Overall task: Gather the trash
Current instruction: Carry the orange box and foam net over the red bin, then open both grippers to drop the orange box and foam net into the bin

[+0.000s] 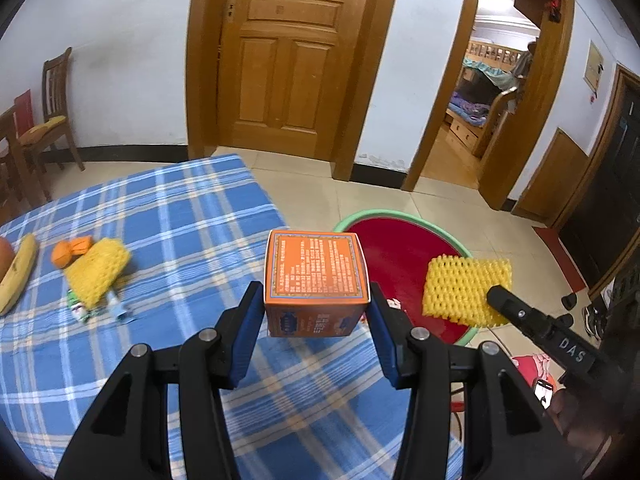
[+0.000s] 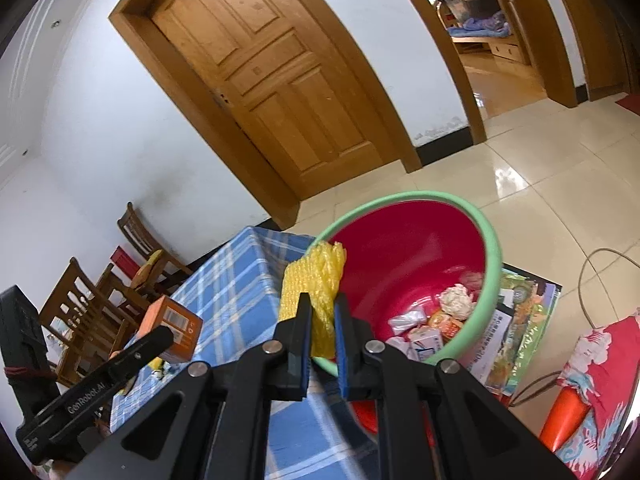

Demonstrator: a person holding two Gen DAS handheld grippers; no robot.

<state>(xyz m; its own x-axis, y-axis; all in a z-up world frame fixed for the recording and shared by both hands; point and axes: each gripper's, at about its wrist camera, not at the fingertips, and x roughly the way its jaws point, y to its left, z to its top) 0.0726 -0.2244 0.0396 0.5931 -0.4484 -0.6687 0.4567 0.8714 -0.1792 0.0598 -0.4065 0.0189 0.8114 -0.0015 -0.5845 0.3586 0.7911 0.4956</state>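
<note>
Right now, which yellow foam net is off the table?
The yellow foam net pinched in the right gripper beside the red bin; the other net lies on the checked tablecloth.

The left wrist view looked forward and down along its own gripper fingers, close over the blue checked table, facing the closed wooden door. The right wrist view sat further right, tilted — nearer the red bin, looking into it. Both shared the door, the table's corner, the bin and the open doorway — and each caught the other's gripper at its edge.
</note>
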